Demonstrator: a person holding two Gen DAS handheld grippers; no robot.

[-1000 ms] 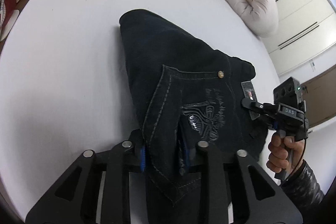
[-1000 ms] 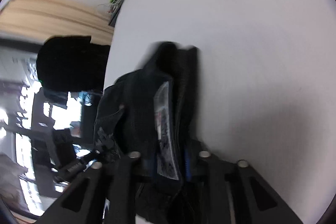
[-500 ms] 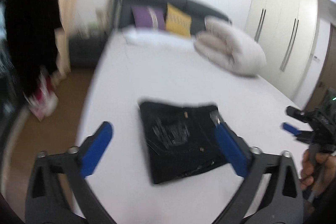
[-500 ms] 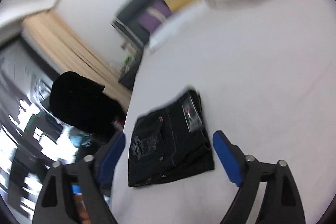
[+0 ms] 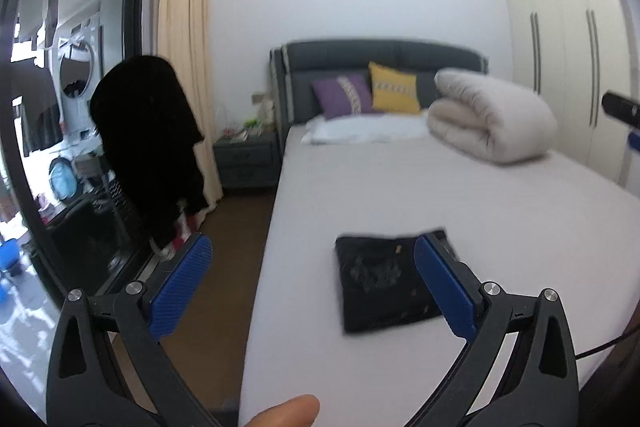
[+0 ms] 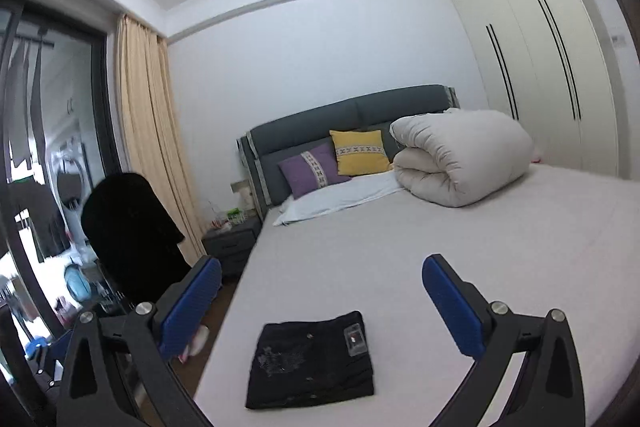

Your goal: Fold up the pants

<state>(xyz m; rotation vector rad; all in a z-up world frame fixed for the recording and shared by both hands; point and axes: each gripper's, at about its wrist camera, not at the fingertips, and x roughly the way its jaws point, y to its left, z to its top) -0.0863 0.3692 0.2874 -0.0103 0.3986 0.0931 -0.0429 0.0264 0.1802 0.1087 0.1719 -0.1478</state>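
Soft daylight floods the bedroom from the glazed balcony door at left, where the brightest patches burn out to white, while the white wall and bed sheet stay evenly lit with barely a shadow. The left wrist view is slightly smeared by motion: the folded dark jeans and the rolled duvet have soft edges. The right wrist view is crisper, showing stitching on the jeans. Fisheye distortion bows the wardrobe doors and ceiling line, and a dark vignette rings both frames. A blurred fingertip intrudes at the lower edge.
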